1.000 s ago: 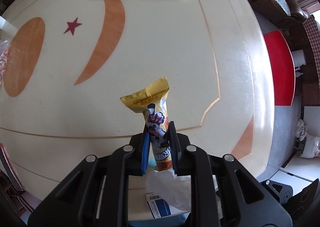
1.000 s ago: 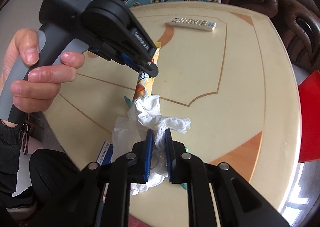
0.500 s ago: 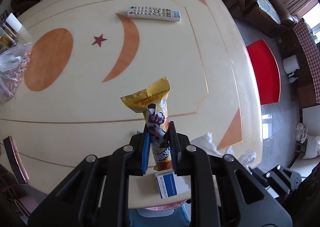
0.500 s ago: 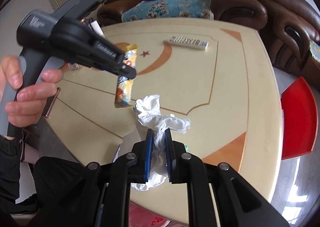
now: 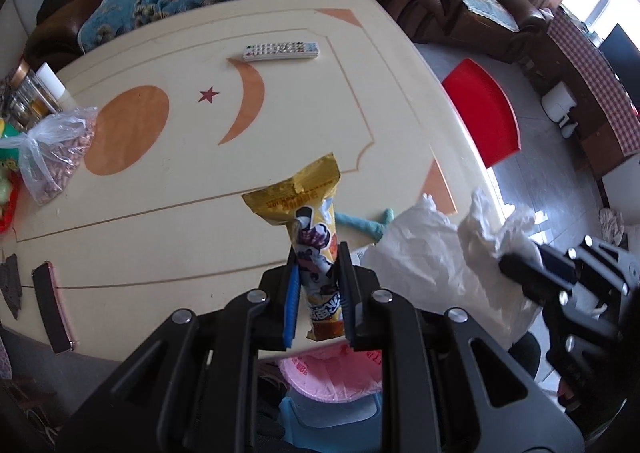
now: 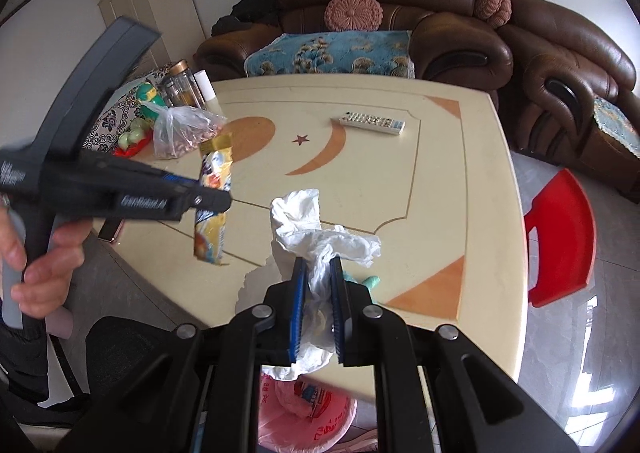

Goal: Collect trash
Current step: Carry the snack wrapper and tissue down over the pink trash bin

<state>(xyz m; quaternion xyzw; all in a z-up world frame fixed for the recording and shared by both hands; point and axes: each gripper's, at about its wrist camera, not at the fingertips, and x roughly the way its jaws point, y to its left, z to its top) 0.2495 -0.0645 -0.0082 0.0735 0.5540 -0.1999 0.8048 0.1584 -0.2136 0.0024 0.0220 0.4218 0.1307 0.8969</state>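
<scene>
My left gripper (image 5: 319,257) is shut on a yellow snack wrapper (image 5: 312,221), which stands up from the jaws above the table's near edge. In the right wrist view that wrapper (image 6: 214,173) hangs from the left gripper (image 6: 216,199), held by a hand at the left. The right gripper (image 6: 318,267) is shut on a crumpled white tissue (image 6: 304,221); the same tissue (image 5: 440,253) shows to the right in the left wrist view. Below both, a bin lined with a pink bag (image 6: 308,405) stands by the table edge. A teal scrap (image 5: 360,223) lies on the cream table (image 5: 280,133).
A white remote (image 5: 281,51) lies at the table's far side. A clear bag of nuts (image 5: 56,149) and jars sit at the left, a phone (image 5: 52,305) near the left edge. A red stool (image 5: 484,117) stands to the right, brown sofas behind.
Both grippers have risen and drawn back from the table, each still holding its item. The pink-lined bin has come into view beneath them.
</scene>
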